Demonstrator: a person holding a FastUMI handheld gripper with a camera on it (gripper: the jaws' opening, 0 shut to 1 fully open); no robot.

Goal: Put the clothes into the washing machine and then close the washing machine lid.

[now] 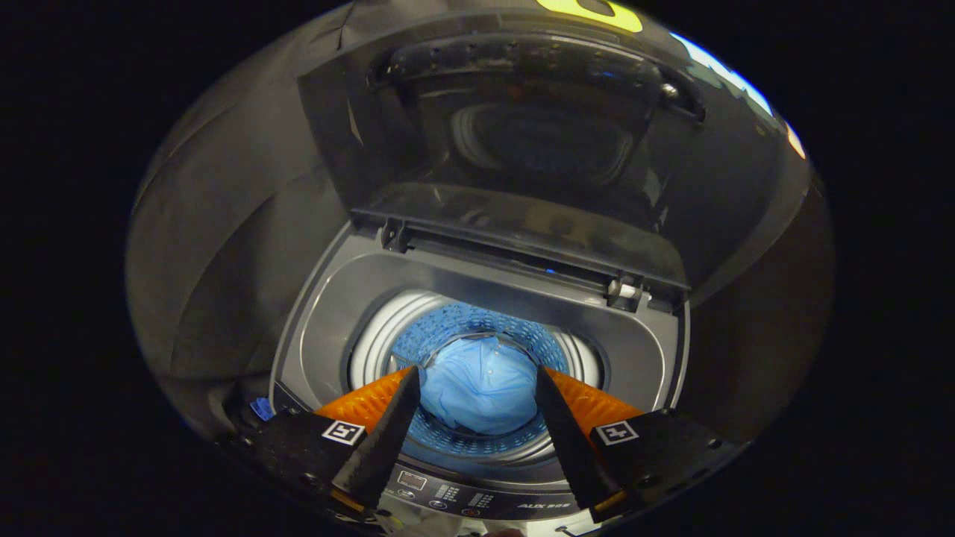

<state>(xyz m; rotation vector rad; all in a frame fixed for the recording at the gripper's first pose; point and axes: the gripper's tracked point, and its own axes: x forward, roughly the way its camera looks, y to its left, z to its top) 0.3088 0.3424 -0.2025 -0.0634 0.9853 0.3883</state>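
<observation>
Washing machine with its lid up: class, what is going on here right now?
A person is holding a claw above the open washing machine. Its fingers are spread apart and grip nothing. A blue piece of clothing already lies down in the drum, seen between the fingers. The lid stands raised behind the opening, so closing it is the step left.

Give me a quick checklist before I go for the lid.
1. Clothes in the drum: ok. The blue garment lies down inside the drum, beyond the fingers.
2. Gripper free: ok. Its fingers are spread apart, holding nothing.
3. Nothing draped over the tub rim: ok on the parts in view; the near edge is hidden behind the fingers.
4. Lid position: not ok yet. It stands raised on its hinges.
5. Lid handle reachable: cannot tell; it sits at the lid's far top edge.
</observation>
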